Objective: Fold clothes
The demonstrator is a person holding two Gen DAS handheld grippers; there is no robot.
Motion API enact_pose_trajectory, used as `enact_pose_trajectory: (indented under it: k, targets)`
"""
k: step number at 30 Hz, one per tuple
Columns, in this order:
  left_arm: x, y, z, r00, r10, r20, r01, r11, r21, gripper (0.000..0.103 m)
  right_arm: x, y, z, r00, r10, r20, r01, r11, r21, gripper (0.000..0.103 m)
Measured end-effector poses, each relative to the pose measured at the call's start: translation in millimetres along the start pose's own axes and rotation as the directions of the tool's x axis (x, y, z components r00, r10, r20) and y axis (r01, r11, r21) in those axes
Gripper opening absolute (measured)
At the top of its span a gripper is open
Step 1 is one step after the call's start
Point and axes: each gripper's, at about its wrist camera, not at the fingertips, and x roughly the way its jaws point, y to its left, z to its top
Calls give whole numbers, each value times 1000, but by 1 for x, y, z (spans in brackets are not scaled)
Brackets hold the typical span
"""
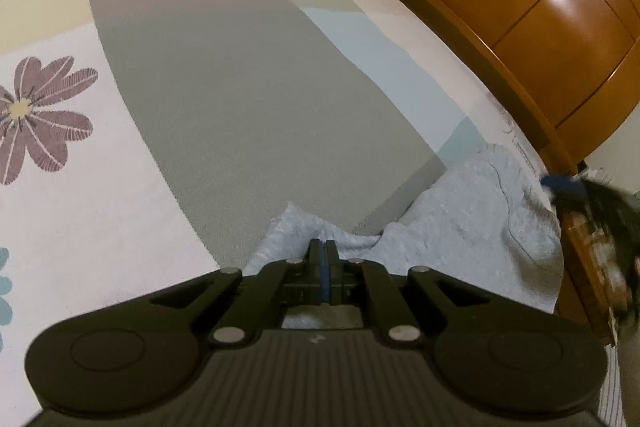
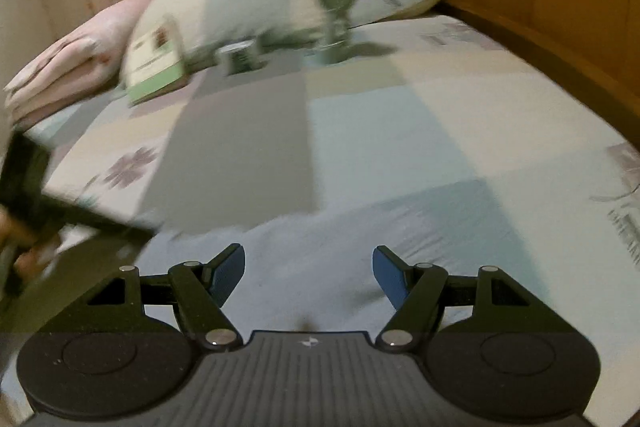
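- One pale blue-grey knitted garment is spread on the patchwork bed cover, near the bed's foot and close to the curved wooden bed frame; what kind of garment it is cannot be told.
- Softness and lightness are judged from its rumpled, limp lie: it is expected to drape and sag wherever it is not supported, and to slide easily over the smooth cover.
- No fragility is expected, though a thin knit is likely to stretch if it is pulled hard from one point.
- Hems and corners are judged the best places to be gripped, since a single layer can be pinched there and carried across for a fold; the curved seam seen in the left wrist view may serve as a guide.
- Jaws of the left gripper are pressed together, and the garment's near edge appears to be pinched between them, with cloth bunched on both sides.
- Jaws of the right gripper are spread wide and hold nothing; the garment lies beneath them.
- Colour is even throughout, with a faint fleecy texture and no print seen; much of the right wrist view is blurred.
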Motion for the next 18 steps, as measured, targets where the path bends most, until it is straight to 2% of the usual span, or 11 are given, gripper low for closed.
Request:
enact_pose_trajectory:
  k: [2,6,10,11,13,15,16,18]
  targets:
    - [-1,0,-2,1000,2,1,-2,1000,5,5,15,-28,11,999,-33,-18,33,999,-2,75]
    - [0,1,-2,1000,-8,2,8,1000,-9,5,49,-67,14,996,18,-85,-16,1000,22,75]
    - [-4,4,-4,1000,-12,0,12,1000,-9,5,76,-72,3,988,84,-132,-83,996,12,76]
    - [-4,3,-4,1000,-11,0,11,1000,-8,5,79,-70,1,987,90,-129,-90,996,10,81]
    - [-5,3,-4,1000,-7,-1,7,1000,-6,5,79,-56,-3,989,74,-128,-78,997,-29,80]
    - [-6,3,-4,1000,-5,-1,5,1000,-4,5,75,-40,-5,989,53,-139,-66,994,-90,61]
    - [-6,3,-3,1000,-5,-1,5,1000,-8,5,73,-33,-7,990,37,-136,-52,992,-112,59]
    - [-6,2,-4,1000,0,5,0,1000,-15,5,66,-28,-8,993,12,-117,-23,995,-100,45]
